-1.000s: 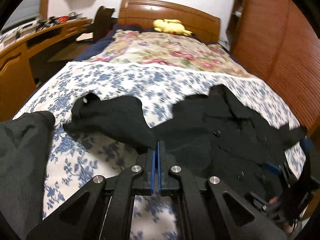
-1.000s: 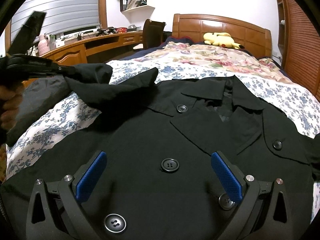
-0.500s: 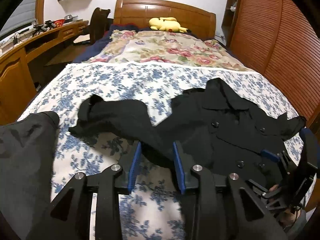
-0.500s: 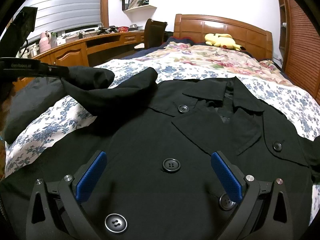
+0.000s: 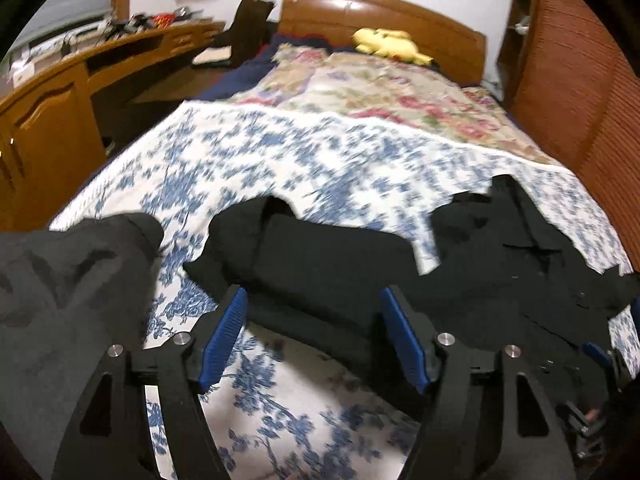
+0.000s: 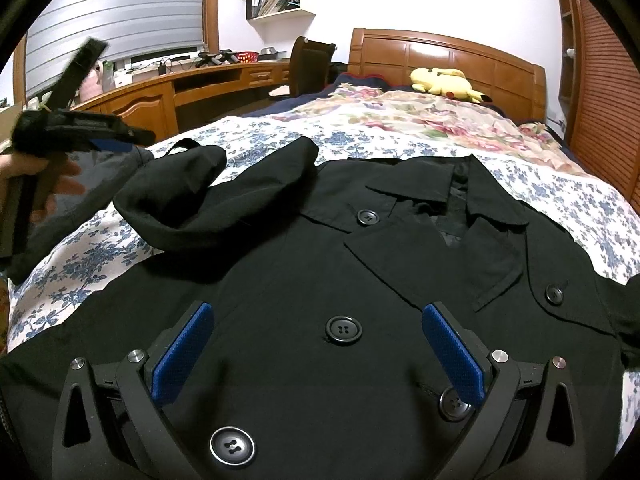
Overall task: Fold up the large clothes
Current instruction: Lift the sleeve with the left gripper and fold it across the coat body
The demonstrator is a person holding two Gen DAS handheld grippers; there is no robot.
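A black double-breasted coat (image 6: 320,280) lies face up on the bed, collar toward the headboard. Its left sleeve (image 6: 216,204) is bunched and folded beside the body; it also shows in the left wrist view (image 5: 320,256). My right gripper (image 6: 316,344) is open and empty, hovering low over the coat's buttoned front. My left gripper (image 5: 312,332) is open and empty above the sleeve's near edge; it appears at the left of the right wrist view (image 6: 80,136), lifted off the bed.
The bed has a blue-flowered sheet (image 5: 280,168) and a floral quilt (image 6: 420,120) farther back. A yellow plush toy (image 6: 444,82) lies by the wooden headboard (image 6: 440,56). A dark grey garment (image 5: 60,300) lies at the left. A wooden desk (image 6: 160,96) runs along the left.
My left gripper was shut on the sleeve a second ago, then opened wide, let it go and lifted away. The sleeve now rests on the bed. The right gripper stayed still.
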